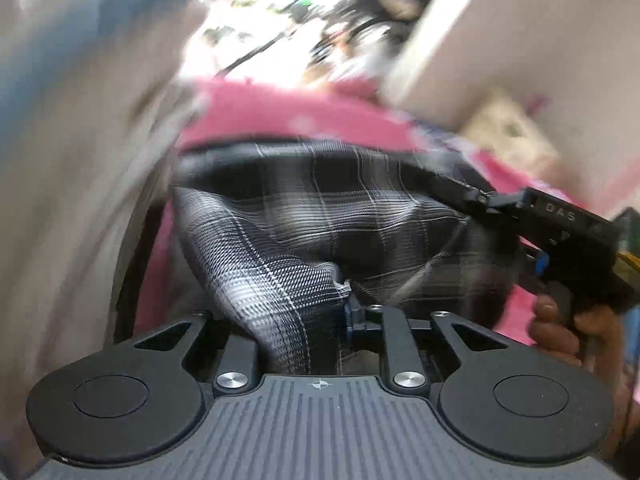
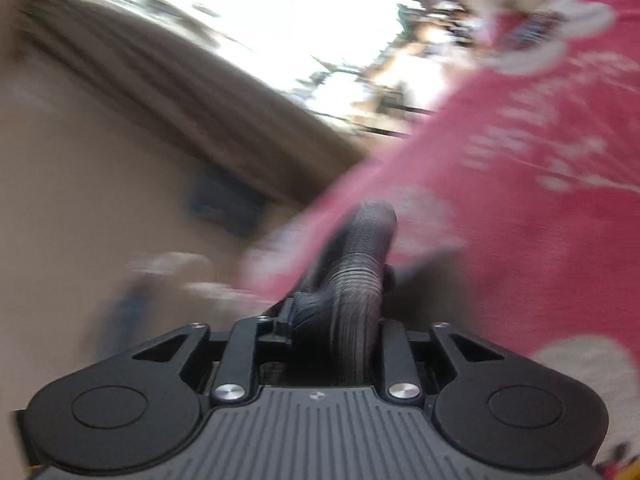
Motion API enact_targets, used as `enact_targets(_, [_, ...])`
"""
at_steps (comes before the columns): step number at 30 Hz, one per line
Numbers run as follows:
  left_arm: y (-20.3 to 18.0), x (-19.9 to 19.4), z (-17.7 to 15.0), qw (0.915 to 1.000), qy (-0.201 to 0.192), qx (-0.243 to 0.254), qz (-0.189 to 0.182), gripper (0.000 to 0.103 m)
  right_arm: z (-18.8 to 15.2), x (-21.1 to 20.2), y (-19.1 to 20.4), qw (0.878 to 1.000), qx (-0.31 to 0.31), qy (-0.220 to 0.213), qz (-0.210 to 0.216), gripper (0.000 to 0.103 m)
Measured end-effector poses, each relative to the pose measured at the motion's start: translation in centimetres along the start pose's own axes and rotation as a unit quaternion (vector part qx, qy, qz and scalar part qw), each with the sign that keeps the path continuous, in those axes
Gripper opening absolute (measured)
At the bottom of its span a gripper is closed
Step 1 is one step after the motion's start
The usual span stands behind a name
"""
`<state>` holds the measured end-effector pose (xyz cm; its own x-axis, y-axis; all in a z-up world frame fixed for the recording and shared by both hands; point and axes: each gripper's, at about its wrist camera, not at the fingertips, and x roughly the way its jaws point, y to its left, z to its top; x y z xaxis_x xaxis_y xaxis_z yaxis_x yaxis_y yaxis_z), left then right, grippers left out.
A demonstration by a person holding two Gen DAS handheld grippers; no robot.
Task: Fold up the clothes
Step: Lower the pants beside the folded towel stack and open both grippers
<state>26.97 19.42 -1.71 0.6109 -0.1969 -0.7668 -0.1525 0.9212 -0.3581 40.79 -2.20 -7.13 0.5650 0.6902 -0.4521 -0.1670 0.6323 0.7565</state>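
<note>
A black, grey and white plaid garment (image 1: 320,208) hangs spread between both grippers, above a pink printed sheet (image 1: 280,112). My left gripper (image 1: 320,316) has a bunched corner of it running down between its fingers, which the cloth mostly hides. In the left wrist view my right gripper (image 1: 482,200) pinches the garment's upper right edge, and a hand (image 1: 560,332) holds its grip. In the right wrist view the right gripper (image 2: 336,312) has a thick dark roll of the plaid garment (image 2: 352,272) filling its jaws. Both views are blurred.
The pink sheet (image 2: 520,160) with white print fills the right of the right wrist view. A beige surface (image 1: 60,160) rises at the left and a pale panel (image 1: 500,40) at the upper right. Bright blurred clutter (image 1: 340,32) lies beyond.
</note>
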Motion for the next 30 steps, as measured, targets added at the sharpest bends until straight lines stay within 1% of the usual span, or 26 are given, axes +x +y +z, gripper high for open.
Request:
enact_targets(1, [0.6,0.9,0.0,0.9998,0.006,-0.018,0.003,0.024,0.0,0.2,-0.1,1.000,-0.007,-0.003,-0.005,0.043])
enact_targets(2, [1.0,1.3,-0.1,0.9995,0.006,-0.031,-0.001,0.026,0.2,0.1,-0.1,1.000,-0.019,-0.005,-0.007,0.044])
enact_targets(4, [1.1,1.2,-0.1,0.9993,0.002,-0.036,-0.006,0.030,0.5,-0.1,0.2,0.999,-0.043,-0.007,-0.019,0.058])
enact_targets(6, [0.7,0.7,-0.3,0.9998,0.005,-0.017,-0.006,0.034,1.0,-0.5,0.2,0.997,-0.067,-0.010,-0.031,0.059])
enact_targets(7, [0.5,0.4,-0.4,1.0000,0.004,-0.004,-0.004,0.036,1.2,-1.0,0.0,0.997,-0.074,-0.014,-0.033,0.062])
enact_targets(9, [0.2,-0.1,-0.4,0.9999,0.004,0.013,0.001,0.039,1.8,-2.4,-0.5,0.997,-0.064,-0.030,-0.021,0.065])
enact_targets(11, [0.3,-0.4,-0.6,0.9998,0.004,0.020,0.008,0.041,2.1,-4.2,-0.8,0.998,-0.053,-0.039,-0.005,0.066])
enact_targets(12, [0.3,-0.5,-0.7,0.9997,0.004,0.019,0.011,0.042,1.9,-5.2,-0.9,0.998,-0.055,-0.038,-0.003,0.066])
enact_targets(14, [0.4,-0.7,-0.8,0.9998,0.005,0.012,0.014,0.048,0.9,-7.0,-0.3,0.995,-0.094,-0.024,-0.005,0.066])
enact_targets(16, [0.6,-0.9,-0.8,1.0000,0.003,-0.002,0.006,0.051,-0.8,-8.5,0.7,0.990,-0.137,-0.009,-0.019,0.065])
enact_targets(17, [0.7,-1.1,-0.9,1.0000,0.001,-0.006,0.001,0.052,-1.7,-9.2,1.3,0.987,-0.158,-0.011,-0.025,0.064])
enact_targets(18, [0.7,-1.2,-1.0,1.0000,-0.001,-0.009,0.003,0.052,-3.1,-10.3,2.4,0.980,-0.194,-0.017,-0.024,0.063])
enact_targets(21, [0.1,-1.3,-1.0,0.9996,-0.007,-0.003,0.028,0.053,-7.2,-11.6,5.4,0.957,-0.290,-0.012,-0.005,0.059])
enact_targets(23, [-1.2,-1.0,-0.6,0.9980,-0.010,0.013,0.061,0.053,-9.7,-10.5,7.2,0.937,-0.349,0.007,-0.005,0.057])
enact_targets(24, [-1.9,-0.8,-0.5,0.9967,-0.010,0.021,0.077,0.053,-10.5,-9.1,7.6,0.933,-0.359,0.022,-0.013,0.056])
enact_targets(25, [-2.5,-0.8,-0.3,0.9954,-0.009,0.025,0.092,0.053,-11.2,-7.6,7.9,0.929,-0.366,0.038,-0.023,0.055])
enact_targets(26, [-3.0,-0.9,-0.2,0.9942,-0.009,0.023,0.105,0.053,-11.8,-6.3,8.0,0.927,-0.372,0.045,-0.034,0.055])
enact_targets(27, [-3.5,-1.1,0.0,0.9935,-0.012,0.018,0.112,0.053,-12.1,-5.2,8.1,0.925,-0.376,0.045,-0.043,0.055])
enact_targets(28, [-3.8,-1.6,0.2,0.9937,-0.018,0.012,0.110,0.053,-12.3,-4.3,8.1,0.923,-0.379,0.045,-0.052,0.055])
enact_targets(30, [-4.1,-2.8,0.6,0.9932,-0.032,-0.001,0.112,0.053,-12.0,-3.5,8.5,0.928,-0.366,0.045,-0.055,0.055])
